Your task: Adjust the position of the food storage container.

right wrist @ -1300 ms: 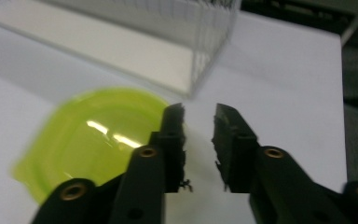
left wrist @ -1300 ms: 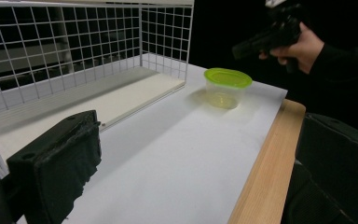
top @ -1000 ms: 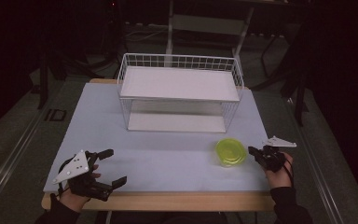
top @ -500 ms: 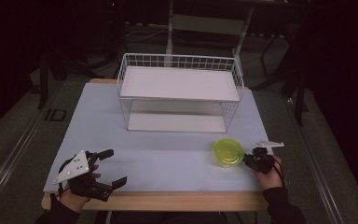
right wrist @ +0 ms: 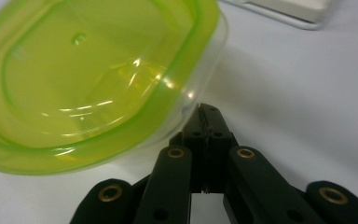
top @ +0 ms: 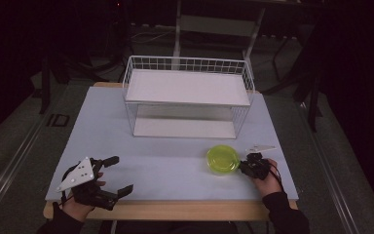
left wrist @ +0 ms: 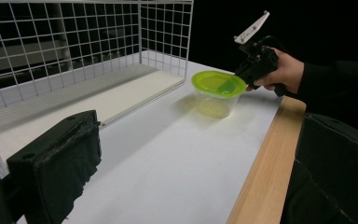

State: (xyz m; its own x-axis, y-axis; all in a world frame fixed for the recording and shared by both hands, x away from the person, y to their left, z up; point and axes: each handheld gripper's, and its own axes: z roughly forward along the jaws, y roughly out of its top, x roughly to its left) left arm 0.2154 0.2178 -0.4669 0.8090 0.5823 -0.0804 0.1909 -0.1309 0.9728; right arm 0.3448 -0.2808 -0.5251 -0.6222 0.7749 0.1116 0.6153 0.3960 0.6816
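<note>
A clear tub with a lime-green lid [top: 222, 159] stands on the white table [top: 165, 161] at the front right. My right gripper [top: 246, 166] lies low just right of it, jaws pressed together. In the right gripper view the shut tip [right wrist: 208, 116] sits against the tub's clear wall, under the lid rim [right wrist: 88, 70], with nothing between the jaws. My left gripper [top: 118, 174] rests at the front left corner, jaws wide apart and empty; one padded jaw shows in its own view. That view also shows the tub [left wrist: 218, 88] and the right gripper [left wrist: 251, 72] beyond it.
A white wire rack [top: 187, 100] with an upper shelf and a lower board stands at the middle back of the table; its mesh [left wrist: 74, 42] is close on the left gripper's side. A wooden strip [left wrist: 261, 158] edges the table's front.
The right gripper has slid left along the table and lower, from a gap beside the tub to touching its right side. The left gripper has stayed put.
</note>
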